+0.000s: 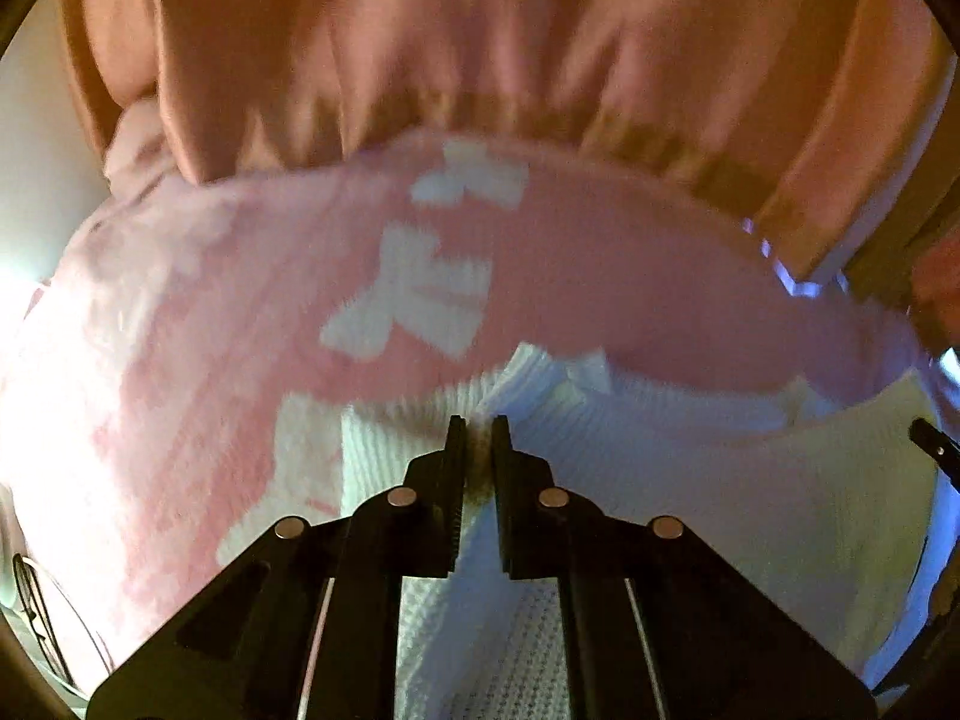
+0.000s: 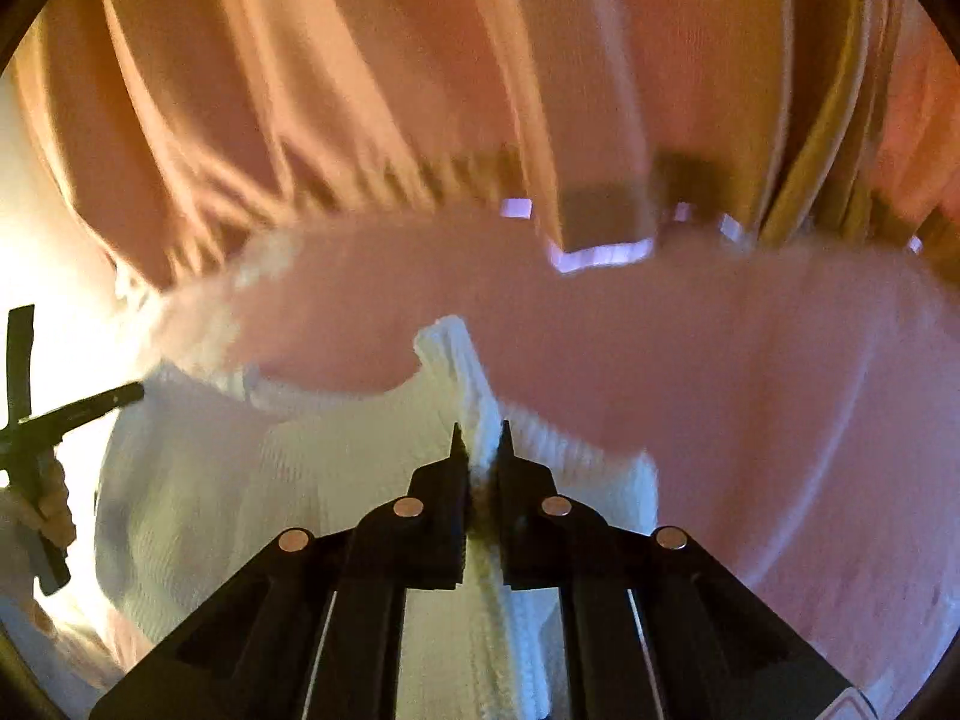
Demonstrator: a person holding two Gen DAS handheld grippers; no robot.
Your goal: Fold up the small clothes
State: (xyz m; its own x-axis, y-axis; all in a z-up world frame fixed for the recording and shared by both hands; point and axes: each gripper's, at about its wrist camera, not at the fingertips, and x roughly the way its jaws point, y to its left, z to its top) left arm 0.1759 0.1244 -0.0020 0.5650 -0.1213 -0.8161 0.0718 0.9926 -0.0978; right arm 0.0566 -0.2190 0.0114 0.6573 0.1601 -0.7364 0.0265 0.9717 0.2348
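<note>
Your own peach sweatshirt (image 1: 480, 48) fills the top of both views, so you are holding the garment up close against your body. That is probably to let it hang and straighten before the fold. The task's piece, a small pink knit sweater (image 1: 570, 276) with white bow shapes, spreads across the middle of each view, its white ribbed band (image 1: 720, 480) nearest the cameras. The blur suggests it is moving, and no table shows beneath it. Your left gripper (image 1: 478, 426) is pinched narrow on a ridge of that white ribbing, with knit bunched between the jaws. Your right gripper (image 2: 480, 435) is closed the same way on a raised pleat of the white rib. Gripping the same edge at two spaced points seems meant to keep it taut and level. In the right wrist view, your left hand (image 2: 51, 516) shows at the far left, wrapped round its tool.
</note>
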